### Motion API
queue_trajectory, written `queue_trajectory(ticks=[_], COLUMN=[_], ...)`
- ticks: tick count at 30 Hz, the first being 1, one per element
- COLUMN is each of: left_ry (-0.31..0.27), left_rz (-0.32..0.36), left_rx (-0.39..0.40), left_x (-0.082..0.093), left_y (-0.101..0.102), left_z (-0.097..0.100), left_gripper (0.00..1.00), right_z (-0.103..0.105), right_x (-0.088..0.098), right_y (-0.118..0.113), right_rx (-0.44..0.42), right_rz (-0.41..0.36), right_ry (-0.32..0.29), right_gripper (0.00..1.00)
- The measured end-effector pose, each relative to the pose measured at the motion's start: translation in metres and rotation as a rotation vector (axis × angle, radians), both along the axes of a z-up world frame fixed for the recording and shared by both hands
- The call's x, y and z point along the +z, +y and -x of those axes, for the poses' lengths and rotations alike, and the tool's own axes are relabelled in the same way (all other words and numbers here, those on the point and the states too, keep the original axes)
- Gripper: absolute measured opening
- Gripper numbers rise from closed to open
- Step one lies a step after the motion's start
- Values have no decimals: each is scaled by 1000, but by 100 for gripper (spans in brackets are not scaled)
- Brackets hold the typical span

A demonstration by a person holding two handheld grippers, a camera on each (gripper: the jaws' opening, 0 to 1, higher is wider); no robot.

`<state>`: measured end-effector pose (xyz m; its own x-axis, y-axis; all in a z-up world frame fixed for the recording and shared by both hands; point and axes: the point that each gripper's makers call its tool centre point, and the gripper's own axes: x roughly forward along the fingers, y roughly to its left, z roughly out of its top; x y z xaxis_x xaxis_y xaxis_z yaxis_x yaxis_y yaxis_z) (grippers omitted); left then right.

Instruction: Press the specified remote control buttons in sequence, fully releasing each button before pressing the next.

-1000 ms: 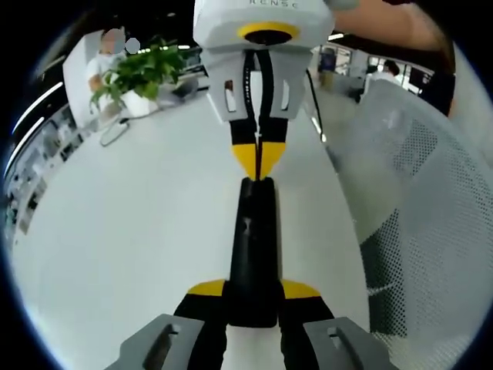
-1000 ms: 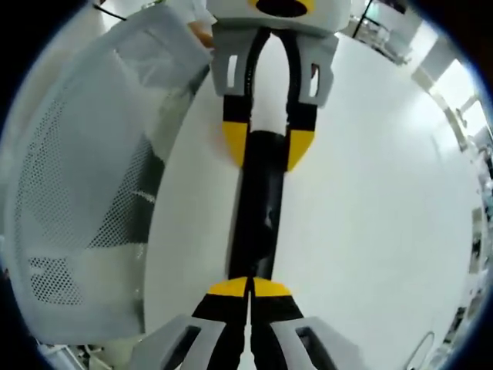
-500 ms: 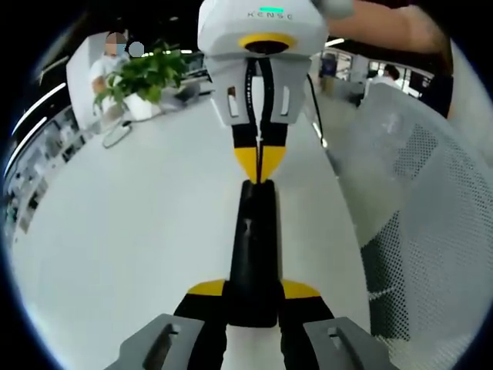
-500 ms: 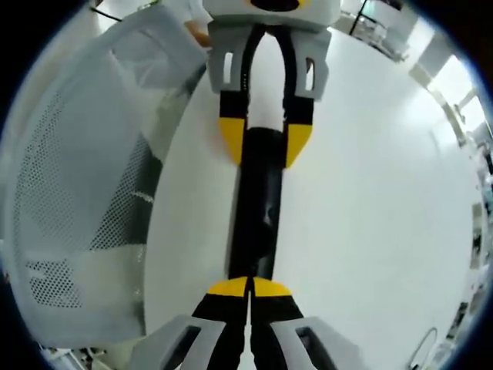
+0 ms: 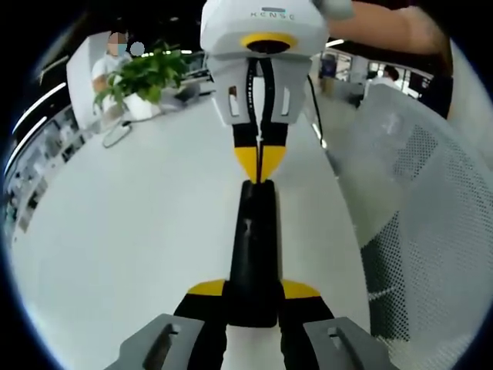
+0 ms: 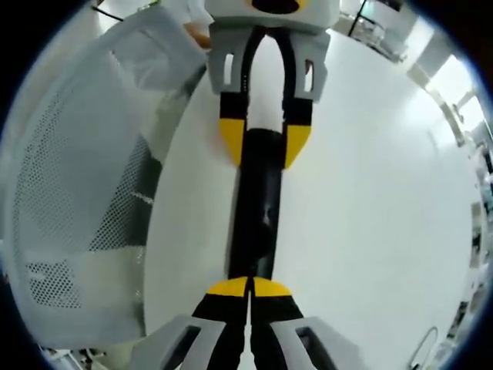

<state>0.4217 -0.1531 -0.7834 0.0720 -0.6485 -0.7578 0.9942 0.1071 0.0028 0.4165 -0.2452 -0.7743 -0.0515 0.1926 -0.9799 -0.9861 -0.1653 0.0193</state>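
A long black remote [image 5: 254, 231] lies lengthwise over the white table, and my left gripper [image 5: 253, 291] is shut on its near end, one yellow-tipped jaw on each side. My right gripper [image 5: 259, 173] comes in from the top of the left gripper view, shut, with its joined yellow tips resting on the remote's far end. In the right gripper view the same remote [image 6: 254, 208] runs up from my shut right gripper [image 6: 248, 287] to the left gripper [image 6: 266, 142], which clamps it from both sides. The buttons are too dark to make out.
The round white table [image 5: 131, 223] spreads to the left. A white mesh chair [image 5: 416, 208] stands close against its edge, also in the right gripper view [image 6: 77, 193]. A potted green plant [image 5: 142, 73] and a seated person [image 5: 108, 65] are at the far side.
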Motion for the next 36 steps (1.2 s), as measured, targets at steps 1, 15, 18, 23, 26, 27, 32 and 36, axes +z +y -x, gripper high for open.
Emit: queue_trajectory(ticks=[1, 15, 18, 23, 26, 27, 32, 36], left_ry=[1, 2, 2, 1, 0, 0, -1, -1], left_rz=[0, -1, -2, -3, -4, -4, -3, -4], left_rx=[1, 3, 4, 4, 7, 7, 9, 8], left_x=[0, 0, 0, 0, 0, 0, 0, 0], left_y=[0, 1, 1, 1, 1, 1, 1, 1], left_z=[0, -1, 0, 0, -1, -1, -1, -1], left_gripper=[24, 24, 24, 24, 24, 24, 24, 24], right_z=[0, -5, -3, -2, -2, -2, -4, -3], right_x=[0, 15, 14, 13, 13, 12, 7, 4], right_y=[0, 1, 2, 6, 9, 10, 11, 12], right_rx=[-2, -52, -48, -38, -38, -33, -25, -26], right_rz=[-4, -61, -60, -59, -63, -61, -48, -43], right_ry=[1, -2, 0, 2, 4, 3, 1, 6], right_gripper=[0, 0, 0, 0, 0, 0, 0, 0])
